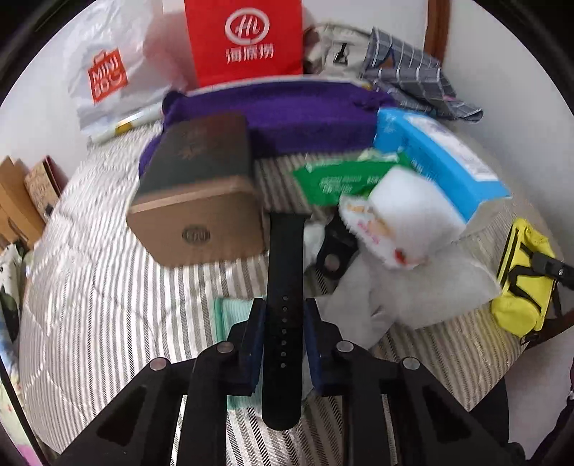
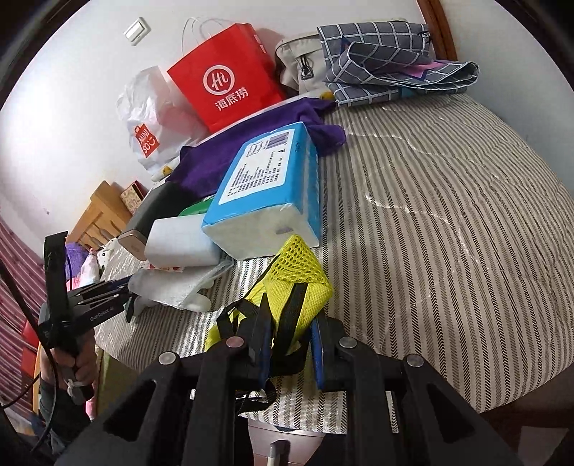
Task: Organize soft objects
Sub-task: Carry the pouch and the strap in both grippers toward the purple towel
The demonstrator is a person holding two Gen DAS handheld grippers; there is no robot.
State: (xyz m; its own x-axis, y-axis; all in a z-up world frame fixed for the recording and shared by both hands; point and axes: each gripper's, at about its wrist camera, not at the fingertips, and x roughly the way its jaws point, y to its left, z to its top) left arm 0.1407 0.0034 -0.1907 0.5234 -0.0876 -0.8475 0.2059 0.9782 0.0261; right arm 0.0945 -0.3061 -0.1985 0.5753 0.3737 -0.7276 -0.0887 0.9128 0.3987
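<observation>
Left claw [image 1: 283, 322] clamps a black strap [image 1: 285, 251] at 6 o'clock; right claw [image 2: 290, 344] grips the yellow mesh pouch [image 2: 297, 279] above the striped bed [image 2: 448, 215].

A bed [image 2: 448, 215] with a grey-and-white striped quilt [image 1: 89, 304] fills the room's middle. White walls [image 2: 71, 89] stand behind it, one bearing a light switch [image 2: 136, 31]. A dark wooden headboard [image 2: 439, 25] curves at the far corner. A light wooden cabinet [image 2: 98, 215] stands beside the bed. Soft, even daylight.
</observation>
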